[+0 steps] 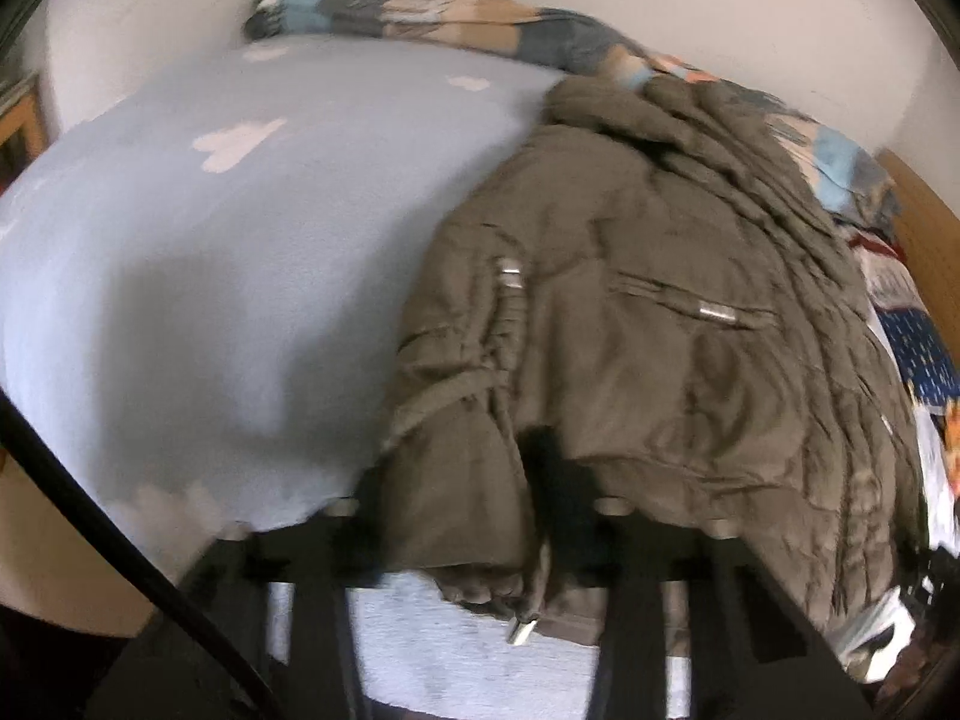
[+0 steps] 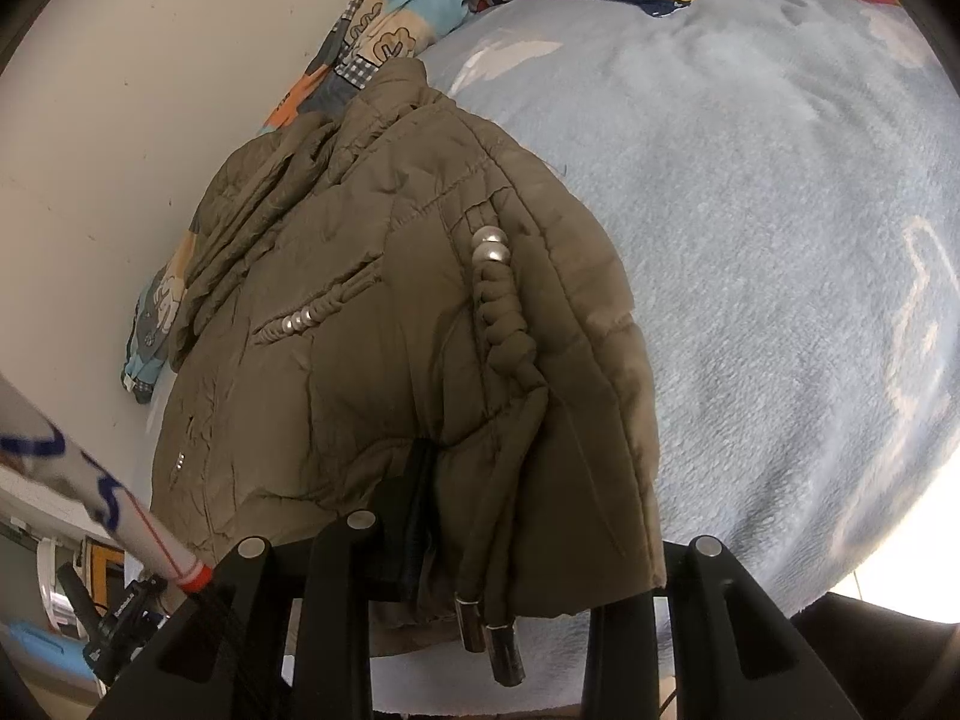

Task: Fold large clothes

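Your olive-brown padded jacket [image 1: 630, 324] lies on the bed, on a pale blue blanket [image 1: 210, 252] with white cloud shapes. In the left wrist view it takes up the right half of the bed, with its near hem hanging over the near edge. The picture is blurred there.

Your left gripper [image 1: 474, 516] has the near hem of the jacket bunched between its fingers, and one dark finger [image 1: 540, 468] presses into the fabric, so you hold the hem. A drawcord with a metal end [image 1: 522, 630] dangles from the hem just below the fingers.

In the right wrist view the jacket [image 2: 372, 312] sits on the left side, beside the white wall [image 2: 120, 150], with the blanket [image 2: 780, 240] spreading to the right. Your right gripper [image 2: 480, 546] is set narrow around the near hem, and a dark finger [image 2: 414, 510] pinches a fold of it. Two drawcords with dark metal tips [image 2: 492, 642] hang down between the gripper's arms. A gathered cord channel with two silver snaps [image 2: 489, 246] runs up the jacket's front, and a zipped pocket [image 2: 312, 312] lies to its left.

A patterned quilt [image 2: 390, 18] is bunched along the far edge against the wall, touching the jacket's collar end.
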`<state>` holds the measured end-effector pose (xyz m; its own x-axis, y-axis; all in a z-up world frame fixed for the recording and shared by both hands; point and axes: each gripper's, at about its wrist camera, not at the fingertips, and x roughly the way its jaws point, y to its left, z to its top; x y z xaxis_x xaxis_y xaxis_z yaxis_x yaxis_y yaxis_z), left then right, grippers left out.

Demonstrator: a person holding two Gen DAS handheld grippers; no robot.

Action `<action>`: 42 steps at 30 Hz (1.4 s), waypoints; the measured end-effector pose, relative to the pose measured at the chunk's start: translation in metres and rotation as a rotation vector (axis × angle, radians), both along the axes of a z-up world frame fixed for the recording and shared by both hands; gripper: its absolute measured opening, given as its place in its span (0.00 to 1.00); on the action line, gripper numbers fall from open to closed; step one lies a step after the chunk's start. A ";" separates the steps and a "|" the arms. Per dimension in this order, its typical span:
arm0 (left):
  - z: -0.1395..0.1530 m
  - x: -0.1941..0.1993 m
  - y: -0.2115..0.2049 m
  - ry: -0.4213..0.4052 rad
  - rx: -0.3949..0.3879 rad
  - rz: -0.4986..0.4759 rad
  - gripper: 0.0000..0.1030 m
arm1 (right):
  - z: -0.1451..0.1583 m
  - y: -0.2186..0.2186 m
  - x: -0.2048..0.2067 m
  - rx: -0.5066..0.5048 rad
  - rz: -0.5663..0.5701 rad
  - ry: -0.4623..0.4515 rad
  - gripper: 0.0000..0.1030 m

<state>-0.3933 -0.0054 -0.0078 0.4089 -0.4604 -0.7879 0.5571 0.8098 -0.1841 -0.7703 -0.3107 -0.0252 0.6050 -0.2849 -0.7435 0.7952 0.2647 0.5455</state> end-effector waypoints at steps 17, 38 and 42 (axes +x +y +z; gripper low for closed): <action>0.014 -0.014 -0.004 -0.097 -0.007 -0.041 0.20 | 0.038 0.010 0.008 -0.168 0.086 0.071 0.14; 0.063 -0.039 0.016 -0.231 -0.067 -0.090 0.19 | 0.095 0.035 -0.020 -0.242 0.090 -0.055 0.13; 0.063 -0.039 0.018 -0.227 -0.056 -0.093 0.19 | 0.097 0.037 -0.027 -0.239 0.094 -0.059 0.13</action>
